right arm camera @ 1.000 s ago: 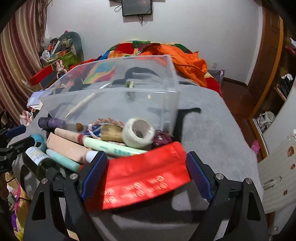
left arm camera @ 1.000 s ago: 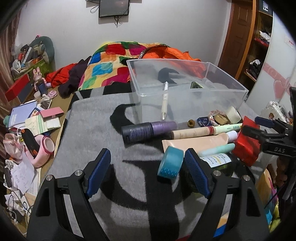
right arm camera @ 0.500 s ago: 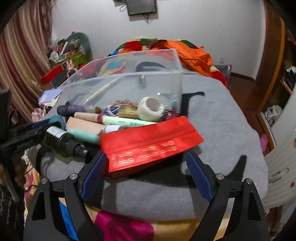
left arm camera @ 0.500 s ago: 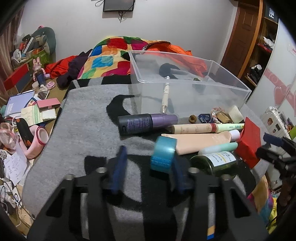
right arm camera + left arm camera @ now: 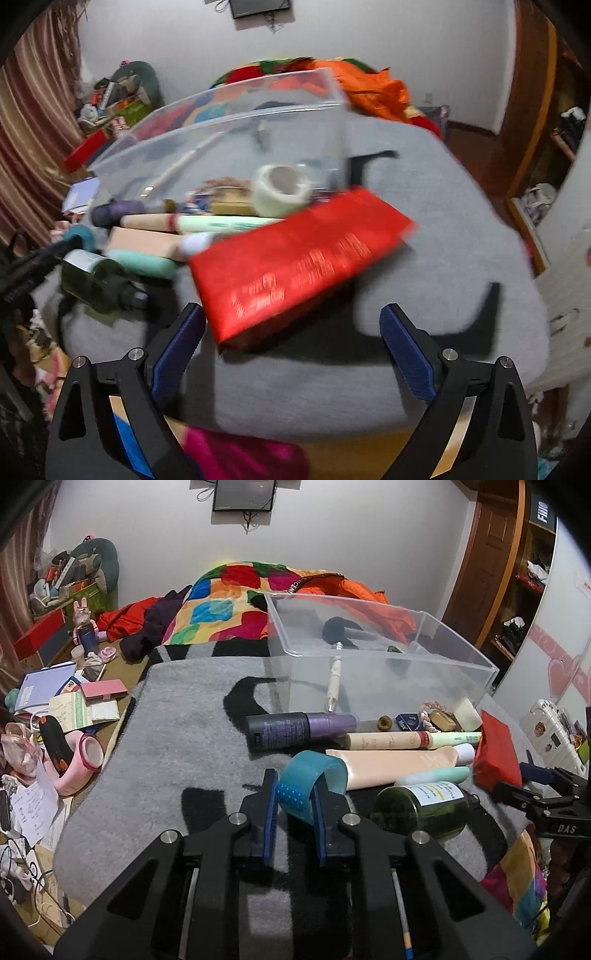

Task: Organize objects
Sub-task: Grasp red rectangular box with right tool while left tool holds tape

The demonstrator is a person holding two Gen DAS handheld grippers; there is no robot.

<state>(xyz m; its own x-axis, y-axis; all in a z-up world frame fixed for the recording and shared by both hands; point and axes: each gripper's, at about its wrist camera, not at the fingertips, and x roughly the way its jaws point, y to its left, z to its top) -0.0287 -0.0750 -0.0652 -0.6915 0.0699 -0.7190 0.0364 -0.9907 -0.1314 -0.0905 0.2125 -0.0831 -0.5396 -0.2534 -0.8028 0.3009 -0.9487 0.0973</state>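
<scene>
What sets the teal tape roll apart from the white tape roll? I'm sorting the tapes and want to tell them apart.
The teal tape roll stands on edge, clamped in the left gripper, whose jaws have just closed on it; the white tape roll lies untouched. The teal one sits at the near end of the clutter; the white one rests beside the clear bin. Both are hollow rings on the grey blanket.

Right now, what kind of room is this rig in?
Most likely a lived-in bedroom. A bed with a multicoloured patchwork quilt and a grey blanket serves as the work surface, a small screen hangs on the wall, and an open wooden wardrobe stands beside the door.
</scene>
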